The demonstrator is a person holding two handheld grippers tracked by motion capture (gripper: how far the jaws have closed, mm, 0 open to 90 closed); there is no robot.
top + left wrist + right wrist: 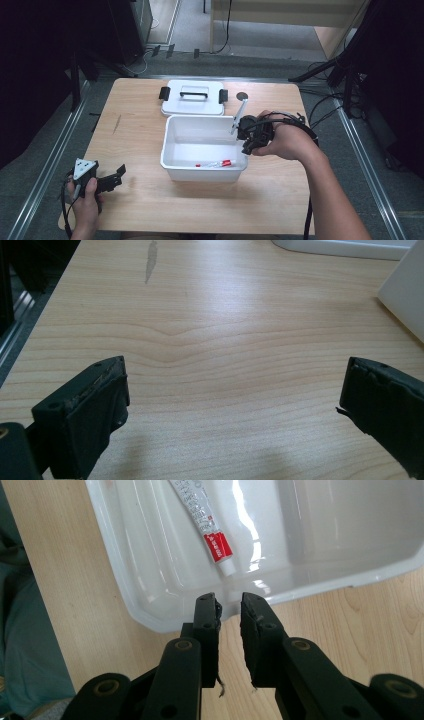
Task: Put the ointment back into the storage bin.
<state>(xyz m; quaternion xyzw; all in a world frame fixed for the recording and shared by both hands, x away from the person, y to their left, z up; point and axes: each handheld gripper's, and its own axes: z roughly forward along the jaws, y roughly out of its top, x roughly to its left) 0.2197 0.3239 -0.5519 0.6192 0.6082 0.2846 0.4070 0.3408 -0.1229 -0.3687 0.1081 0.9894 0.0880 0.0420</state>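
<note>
A white plastic bin (172,150) stands in the middle of the wooden table. Inside it, near the front wall, lies a white toothpaste tube (216,163) with a red band. In the right gripper view the tube (206,520) rests on the bin floor, its cap pointing at the rim (145,620) just beyond my jaws. My right gripper (247,146) (230,607) hovers over the bin's right edge, shut with nothing between the pads. My left gripper (116,179) (235,385) rests at the front left of the table, open wide over bare wood.
The bin's white lid (192,100), with black clips and a handle, lies flat behind the bin. A small dark round mark (242,96) is on the table beside the lid. A bin corner (405,295) shows far right of my left jaws.
</note>
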